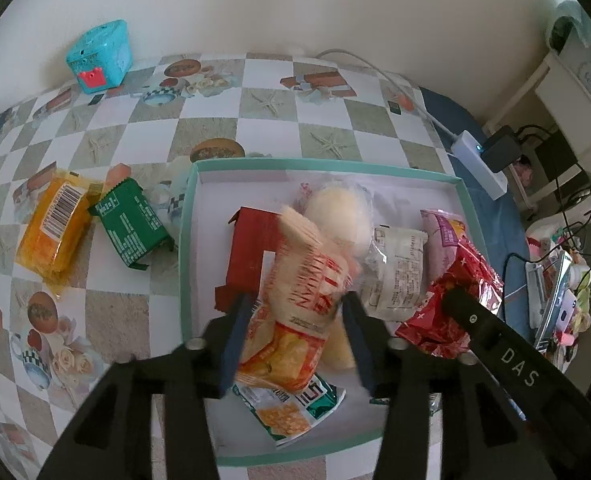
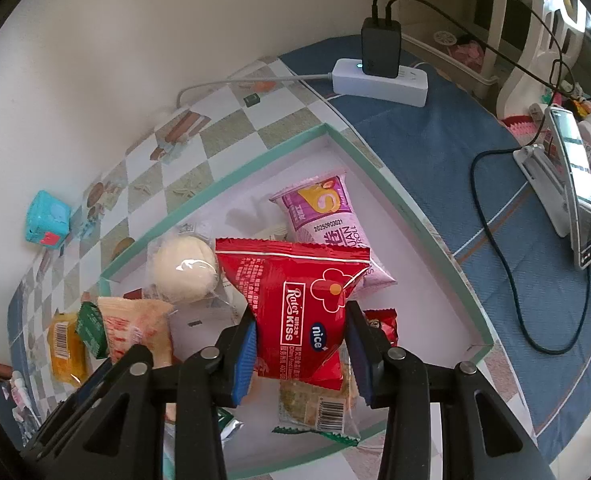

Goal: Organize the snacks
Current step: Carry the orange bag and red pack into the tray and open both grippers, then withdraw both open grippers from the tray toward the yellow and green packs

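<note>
A shallow box with a teal rim (image 1: pixel 323 166) (image 2: pixel 231 176) lies on the checkered table and holds several snack packs. My left gripper (image 1: pixel 295 332) is shut on an orange and white cracker pack (image 1: pixel 295 304) above the box. My right gripper (image 2: pixel 301 354) is shut on a red Ruter Kiss pack (image 2: pixel 295 300), also over the box; its finger shows in the left wrist view (image 1: pixel 491 332). In the box lie a round pale bun (image 2: pixel 183 270), a purple roll pack (image 2: pixel 327 216), a dark red pack (image 1: pixel 251 256) and a white pack (image 1: pixel 399 272).
A yellow pack (image 1: pixel 53 226) and a green pack (image 1: pixel 133 226) lie on the table left of the box. A teal toy box (image 1: pixel 99 56) stands at the wall. A power strip with charger (image 2: pixel 379 76), cables and a phone on a stand (image 2: pixel 571 176) sit to the right.
</note>
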